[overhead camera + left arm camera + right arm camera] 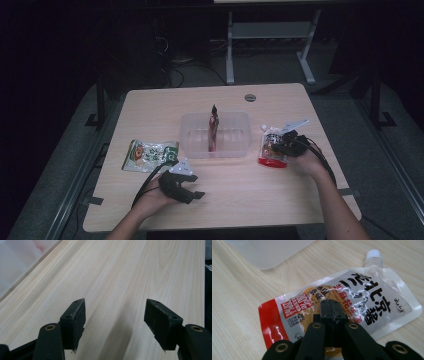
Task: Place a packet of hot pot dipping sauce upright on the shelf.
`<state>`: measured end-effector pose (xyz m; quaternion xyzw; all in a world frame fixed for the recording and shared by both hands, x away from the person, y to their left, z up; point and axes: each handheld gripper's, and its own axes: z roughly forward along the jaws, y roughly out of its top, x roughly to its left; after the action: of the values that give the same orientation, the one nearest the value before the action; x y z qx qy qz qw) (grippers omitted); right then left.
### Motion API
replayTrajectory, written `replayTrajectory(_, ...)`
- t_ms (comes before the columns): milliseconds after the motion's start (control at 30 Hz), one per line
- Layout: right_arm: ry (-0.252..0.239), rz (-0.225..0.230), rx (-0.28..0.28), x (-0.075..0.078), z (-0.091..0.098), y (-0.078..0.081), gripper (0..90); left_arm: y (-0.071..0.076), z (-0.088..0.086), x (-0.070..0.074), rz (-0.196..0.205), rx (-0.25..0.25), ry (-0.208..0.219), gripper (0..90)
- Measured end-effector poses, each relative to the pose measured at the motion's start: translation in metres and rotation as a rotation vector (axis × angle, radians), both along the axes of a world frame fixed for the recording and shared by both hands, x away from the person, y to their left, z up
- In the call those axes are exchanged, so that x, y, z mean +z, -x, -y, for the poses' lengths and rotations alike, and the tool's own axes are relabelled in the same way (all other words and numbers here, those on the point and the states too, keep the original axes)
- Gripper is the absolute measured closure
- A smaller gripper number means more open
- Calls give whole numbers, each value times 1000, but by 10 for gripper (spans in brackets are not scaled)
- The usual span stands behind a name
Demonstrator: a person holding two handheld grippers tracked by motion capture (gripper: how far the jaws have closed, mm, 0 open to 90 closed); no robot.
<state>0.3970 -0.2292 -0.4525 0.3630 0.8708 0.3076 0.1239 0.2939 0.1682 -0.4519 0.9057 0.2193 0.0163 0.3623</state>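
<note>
Right tool (331, 305) has its two black, matte jaws pressed flat together, their tips resting on the glossy face of a pouch (342, 305); whether a fold of film is caught between them cannot be told. That pouch is a flat, soft, crinkled foil pack, silver-grey with bold black print, a red band at its bottom and a white screw cap (373, 255) at its top corner. It lies on the tabletop (280, 200) near the right edge, just right of a tub (215, 134).

Left tool (192, 192) sits spread wide, its blocky rubber pads (75, 320) chipped at the corners, nothing between them, low over pale, straight-grained wood. Bare board stretches ahead of it to the far rim.

Tub: clear, frosted plastic, rectangular with rounded corners, mid-table. A slim dark-red packet (214, 127) stands upright inside it. Left of the tub lies a flat green-and-white bag (150, 155), just beyond the left tool. Front of the tabletop between both hands is open.
</note>
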Motion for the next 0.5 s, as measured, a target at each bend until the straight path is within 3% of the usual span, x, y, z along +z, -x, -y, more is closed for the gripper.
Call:
replayTrajectory(33,29,3,5,-1,-4,0,900,0,0,0,-2,-2,-2,334)
replayTrajectory(167,60,1,12,-5,-10,-2,900,0,1,-1,-3,-8,-5,334)
replayTrajectory(500,57,-30,14,-6,-11,0,900,0,2,-2,-11,-8,-7,334)
